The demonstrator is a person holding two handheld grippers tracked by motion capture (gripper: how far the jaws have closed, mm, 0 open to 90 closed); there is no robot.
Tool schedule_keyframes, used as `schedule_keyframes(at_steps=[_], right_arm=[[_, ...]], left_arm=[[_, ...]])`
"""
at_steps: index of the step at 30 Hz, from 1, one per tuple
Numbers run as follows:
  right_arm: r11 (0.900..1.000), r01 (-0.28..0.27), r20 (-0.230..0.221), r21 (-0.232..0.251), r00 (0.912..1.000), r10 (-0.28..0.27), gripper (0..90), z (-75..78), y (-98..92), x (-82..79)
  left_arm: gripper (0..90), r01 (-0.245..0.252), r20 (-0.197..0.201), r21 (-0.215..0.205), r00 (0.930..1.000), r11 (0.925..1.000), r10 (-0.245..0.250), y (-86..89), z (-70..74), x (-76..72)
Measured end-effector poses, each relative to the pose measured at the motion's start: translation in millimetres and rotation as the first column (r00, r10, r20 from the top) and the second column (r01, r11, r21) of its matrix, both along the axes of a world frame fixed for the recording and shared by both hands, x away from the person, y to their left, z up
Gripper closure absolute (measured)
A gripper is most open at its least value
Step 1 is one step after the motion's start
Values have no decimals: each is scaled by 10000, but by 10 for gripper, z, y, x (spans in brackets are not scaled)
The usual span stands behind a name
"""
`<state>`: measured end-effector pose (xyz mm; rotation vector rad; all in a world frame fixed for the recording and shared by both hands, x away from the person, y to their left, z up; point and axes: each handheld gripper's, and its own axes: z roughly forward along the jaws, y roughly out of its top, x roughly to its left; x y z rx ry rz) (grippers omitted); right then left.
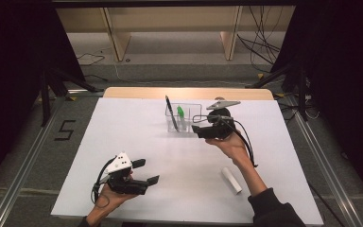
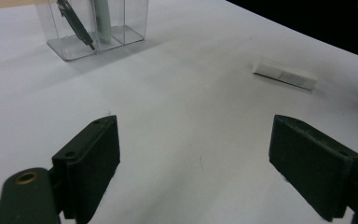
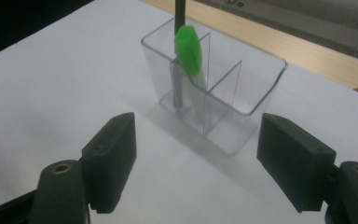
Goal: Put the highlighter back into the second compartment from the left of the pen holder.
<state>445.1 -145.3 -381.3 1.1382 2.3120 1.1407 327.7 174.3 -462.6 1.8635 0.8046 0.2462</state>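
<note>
Your right gripper (image 1: pixel 199 128) hangs just beside the clear plastic holder (image 1: pixel 193 109), on its near right side, and its jaws stand spread wide with nothing between them. In the right gripper view the holder (image 3: pixel 242 93) sits straight ahead of those jaws, a little beyond their tips and apart from them. The green-capped marker (image 3: pixel 189 53) stands in the compartment to the left of the middle divider, leaning slightly, and the black pen (image 3: pixel 179 18) rises just behind it in the far-left compartment. The compartment nearest your right jaw holds nothing.

Your left gripper (image 1: pixel 147 171) rests low over the white table (image 1: pixel 137 137), well apart from the holder, jaws spread and pinching nothing. From the left gripper view the holder (image 2: pixel 116 28) lies far ahead and to the left of the jaws. The white tube (image 2: pixel 284 73) lies flat on the table ahead and to the right, also well clear of the tips.
</note>
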Motion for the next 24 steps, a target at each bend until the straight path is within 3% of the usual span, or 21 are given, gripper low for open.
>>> schedule_keyframes(at_steps=[11, 19, 24], right_arm=[[9994, 47, -249, -353, 9997, -56, 284, -134, -232, -353], [9988, 397, -502, 288, 9980, -382, 280, -271, -460, -598], [9994, 332, -664, -42, 9972, -334, 277, -346, -515, -669]], left_arm=[[162, -12, 45, -12, 10000, 10000, 12, 7, 2, 0], [162, -9, 35, -108, 10000, 9999, 10, 9, 8, -1], [162, 12, 66, -123, 10000, 9999, -11, 8, 14, -4]])
